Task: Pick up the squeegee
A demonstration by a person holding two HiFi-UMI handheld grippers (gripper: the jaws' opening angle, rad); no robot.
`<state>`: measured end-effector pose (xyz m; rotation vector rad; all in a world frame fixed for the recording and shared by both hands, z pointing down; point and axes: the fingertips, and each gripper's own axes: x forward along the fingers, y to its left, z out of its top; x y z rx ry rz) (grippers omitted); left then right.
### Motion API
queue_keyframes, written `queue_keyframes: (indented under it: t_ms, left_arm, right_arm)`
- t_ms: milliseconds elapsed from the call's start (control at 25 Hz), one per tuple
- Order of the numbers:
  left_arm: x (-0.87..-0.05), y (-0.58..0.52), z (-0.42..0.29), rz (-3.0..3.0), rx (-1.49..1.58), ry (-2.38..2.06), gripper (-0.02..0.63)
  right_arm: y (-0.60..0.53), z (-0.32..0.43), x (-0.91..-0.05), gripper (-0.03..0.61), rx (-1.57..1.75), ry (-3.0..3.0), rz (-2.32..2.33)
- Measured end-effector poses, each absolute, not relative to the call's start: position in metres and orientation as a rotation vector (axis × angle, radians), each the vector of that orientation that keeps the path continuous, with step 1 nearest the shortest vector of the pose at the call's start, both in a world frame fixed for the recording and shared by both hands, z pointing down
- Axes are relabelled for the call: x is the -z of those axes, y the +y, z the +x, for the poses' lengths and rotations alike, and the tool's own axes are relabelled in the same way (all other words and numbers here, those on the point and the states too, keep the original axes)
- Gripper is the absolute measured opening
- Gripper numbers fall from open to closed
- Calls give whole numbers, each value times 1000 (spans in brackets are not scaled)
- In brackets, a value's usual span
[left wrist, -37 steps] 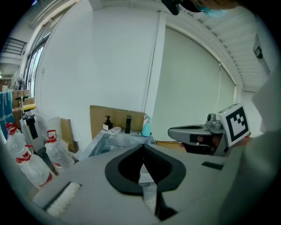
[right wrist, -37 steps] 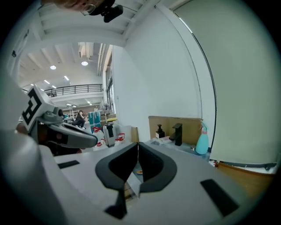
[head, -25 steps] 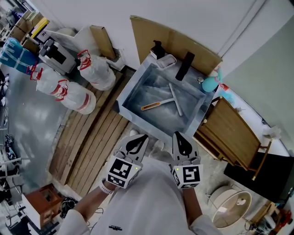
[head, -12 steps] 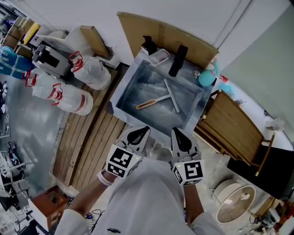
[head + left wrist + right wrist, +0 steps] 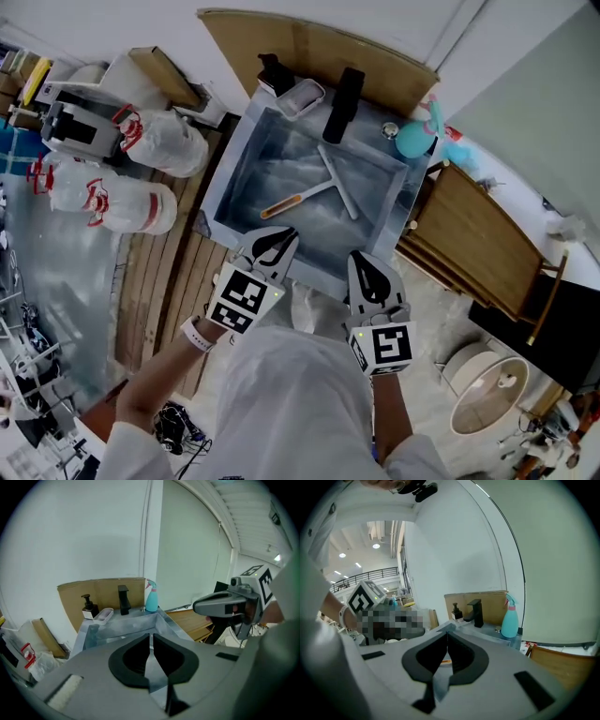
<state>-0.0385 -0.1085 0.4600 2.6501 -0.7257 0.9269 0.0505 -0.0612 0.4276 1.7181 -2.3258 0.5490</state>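
The squeegee (image 5: 323,186) lies flat in the metal sink (image 5: 222,195), with its orange handle (image 5: 284,202) pointing near-left and its pale blade (image 5: 336,181) across the far end. My left gripper (image 5: 278,234) hangs over the sink's near rim, shut and holding nothing. My right gripper (image 5: 362,257) is just short of the near rim, also shut and empty. In the left gripper view the gripper (image 5: 151,635) points at the sink, jaws together. In the right gripper view the gripper (image 5: 447,633) is shut too, and a sliver of the orange handle (image 5: 445,661) shows in the gap between its jaws.
A black faucet (image 5: 342,105), a soap dispenser (image 5: 273,73), a soap dish (image 5: 302,97) and a teal spray bottle (image 5: 412,137) stand along the sink's far edge, before a cardboard sheet (image 5: 309,47). White sacks (image 5: 141,202) lie left, wooden boards (image 5: 469,246) right.
Both grippers have moved forward toward the sink; the left one now reaches over its near rim. Both stay shut. The squeegee has not moved in the sink.
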Motion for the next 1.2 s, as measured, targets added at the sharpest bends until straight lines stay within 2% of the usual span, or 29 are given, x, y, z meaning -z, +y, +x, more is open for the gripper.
queue_keyframes:
  t_ms: [240,320,560,1200]
  left_arm:
    - [-496,-137,-27,2633,-962,-679,14]
    - [-508,-145,-22,2616,-973,-660,53]
    - [-541,-155,-9,2617,-1075,-571,81]
    - [-644,-195,23,2545,-1311,-390,89]
  right_arm:
    - [-77,63,-452,6,-578,-2268,1728]
    - [-84,65,-459,6,-582,-2266,1726]
    - [-93,61,-482,6,-606,-2249,1696]
    - [-114,72,-508,6,-697,-2197,1768]
